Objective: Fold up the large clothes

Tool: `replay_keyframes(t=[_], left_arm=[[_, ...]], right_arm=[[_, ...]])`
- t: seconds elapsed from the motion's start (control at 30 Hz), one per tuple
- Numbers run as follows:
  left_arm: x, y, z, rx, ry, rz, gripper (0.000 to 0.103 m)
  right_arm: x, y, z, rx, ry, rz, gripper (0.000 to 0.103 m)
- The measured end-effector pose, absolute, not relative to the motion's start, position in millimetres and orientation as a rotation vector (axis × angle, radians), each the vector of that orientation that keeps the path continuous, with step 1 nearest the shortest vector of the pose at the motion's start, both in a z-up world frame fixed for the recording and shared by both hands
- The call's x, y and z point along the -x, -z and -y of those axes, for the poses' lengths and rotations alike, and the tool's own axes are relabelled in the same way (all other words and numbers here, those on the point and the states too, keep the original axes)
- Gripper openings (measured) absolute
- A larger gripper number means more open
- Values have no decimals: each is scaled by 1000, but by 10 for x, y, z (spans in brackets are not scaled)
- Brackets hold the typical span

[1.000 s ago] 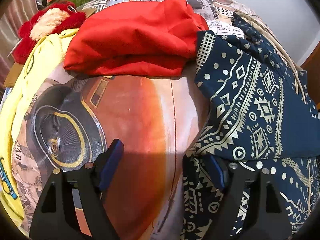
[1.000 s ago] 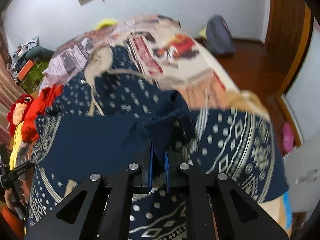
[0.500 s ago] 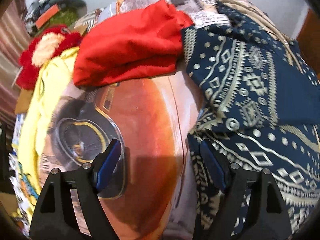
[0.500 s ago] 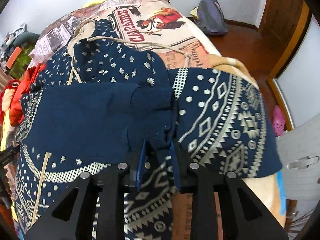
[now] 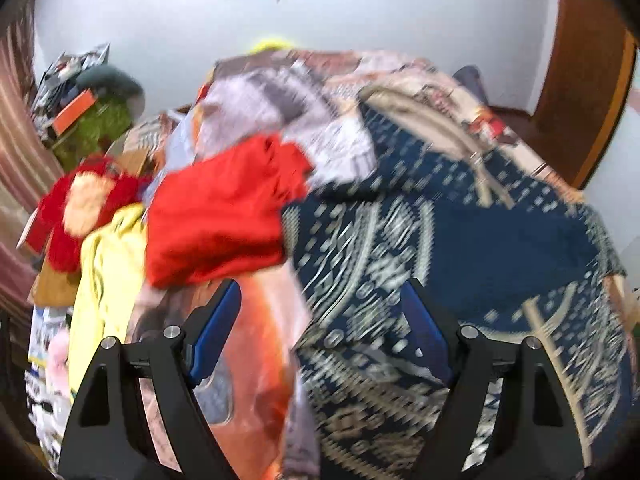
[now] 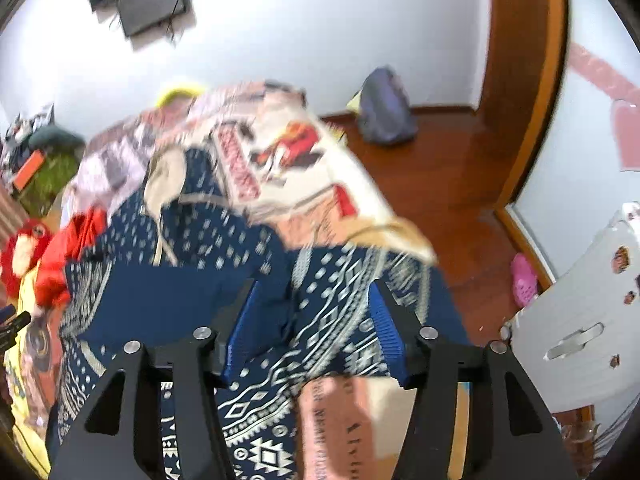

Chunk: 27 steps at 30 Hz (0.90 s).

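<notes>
With your left gripper (image 5: 320,332) and right gripper (image 6: 308,328) both spread and holding nothing, the navy patterned cotton garment (image 6: 192,304) lies half-folded on the bed's right side; snag its loose fold and it could slide over the edge.

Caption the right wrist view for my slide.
Open right tongs above the navy patterned garment spread on the printed bedspread.

Navy patterned garment (image 5: 460,248) spread folded on bed, blurred.
</notes>
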State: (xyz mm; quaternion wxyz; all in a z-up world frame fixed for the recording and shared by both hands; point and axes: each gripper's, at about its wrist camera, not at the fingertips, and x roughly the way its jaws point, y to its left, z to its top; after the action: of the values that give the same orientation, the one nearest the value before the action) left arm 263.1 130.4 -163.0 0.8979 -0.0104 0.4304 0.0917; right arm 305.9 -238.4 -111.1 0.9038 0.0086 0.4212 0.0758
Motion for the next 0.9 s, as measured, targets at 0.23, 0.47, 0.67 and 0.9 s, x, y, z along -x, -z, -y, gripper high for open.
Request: replay_keyframes(t=[0.23, 0.47, 0.67, 0.9], left_arm=[[-2963, 1516, -937, 45, -101, -851, 83], [-3202, 1785, -576, 30, -29, -911, 83], [-3305, 2006, -444, 4, -13, -957, 83], [-3378, 2191, -541, 49, -36, -999, 83]], right_arm=[[-3035, 1195, 2836, -79, -74, -900, 66], [-3131, 1973, 3349, -329, -42, -1119, 66], [-3167, 2545, 3706, -620, -1, -1210, 66], [-3359, 2646, 3731, -666, 40, -1166, 69]])
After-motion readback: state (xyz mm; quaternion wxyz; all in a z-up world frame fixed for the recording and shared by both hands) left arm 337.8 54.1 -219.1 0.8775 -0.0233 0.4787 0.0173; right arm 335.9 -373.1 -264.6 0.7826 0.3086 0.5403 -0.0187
